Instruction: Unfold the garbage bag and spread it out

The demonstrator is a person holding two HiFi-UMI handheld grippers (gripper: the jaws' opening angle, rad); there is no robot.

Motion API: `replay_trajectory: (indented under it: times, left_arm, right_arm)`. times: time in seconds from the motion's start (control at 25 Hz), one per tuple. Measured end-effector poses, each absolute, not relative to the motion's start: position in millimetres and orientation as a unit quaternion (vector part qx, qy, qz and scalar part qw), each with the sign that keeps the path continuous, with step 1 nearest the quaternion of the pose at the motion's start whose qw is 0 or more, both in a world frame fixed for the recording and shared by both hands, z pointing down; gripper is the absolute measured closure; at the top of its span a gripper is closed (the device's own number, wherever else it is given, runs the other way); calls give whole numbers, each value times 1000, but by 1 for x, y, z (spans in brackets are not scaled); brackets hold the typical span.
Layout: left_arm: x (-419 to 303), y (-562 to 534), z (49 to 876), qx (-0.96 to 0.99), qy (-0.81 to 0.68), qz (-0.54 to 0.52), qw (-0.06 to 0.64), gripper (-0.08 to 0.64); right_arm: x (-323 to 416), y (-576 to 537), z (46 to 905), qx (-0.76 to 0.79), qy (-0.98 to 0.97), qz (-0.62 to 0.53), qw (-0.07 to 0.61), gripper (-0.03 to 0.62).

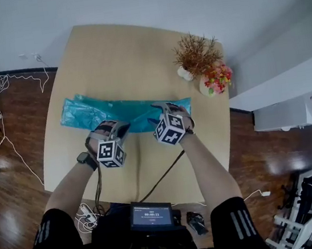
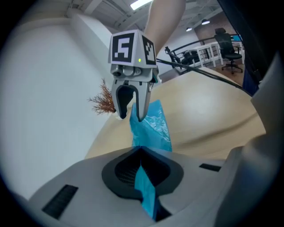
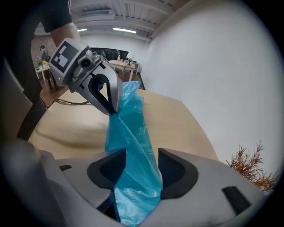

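Screen unit [image 1: 151, 215] sits closest in the head view, at the person's waist just past the table's [image 1: 112, 58] near edge, with a black cable [image 1: 163, 176] running up from it over the near half of the table. Blue garbage bag [image 1: 93, 111] lies as a long band across the table's middle, its left end near the left edge. Left gripper [image 1: 121, 129] and right gripper [image 1: 162, 108] are side by side at the bag's near edge. Dried plant [image 1: 195, 55] and flower pot [image 1: 217, 78] stand at the far right corner. Left gripper view: left gripper [image 2: 143, 170] is clenched on a thin pleat of the garbage bag [image 2: 155, 128], which runs up to the right gripper [image 2: 132, 116] above the table [image 2: 208, 106]; dried plant [image 2: 104, 101] is behind. Right gripper view: right gripper [image 3: 135, 164] has its jaws spread wide, released, with a bunched strand of the garbage bag [image 3: 133, 133] passing loosely through the gap and on to the left gripper [image 3: 108, 108], which pinches it. Table [image 3: 177, 119] is below, dried plant [image 3: 250, 166] at the right.
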State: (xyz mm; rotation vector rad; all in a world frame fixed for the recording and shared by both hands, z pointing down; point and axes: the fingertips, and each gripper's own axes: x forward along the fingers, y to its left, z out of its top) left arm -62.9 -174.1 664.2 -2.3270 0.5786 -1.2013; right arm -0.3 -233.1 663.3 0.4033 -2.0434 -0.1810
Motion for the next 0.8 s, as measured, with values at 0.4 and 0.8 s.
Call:
replay_trajectory:
  times: [0.4,0.8]
  left_arm:
    - [-78,-157,667,-852,223,-437,182,558]
    - [-128,-169,635,-837,231,-479,132,337]
  right_arm:
    - [-1,-211,679,152,-831,-58,532,575]
    - [-2,-195,651,174,-838,-88,510,575]
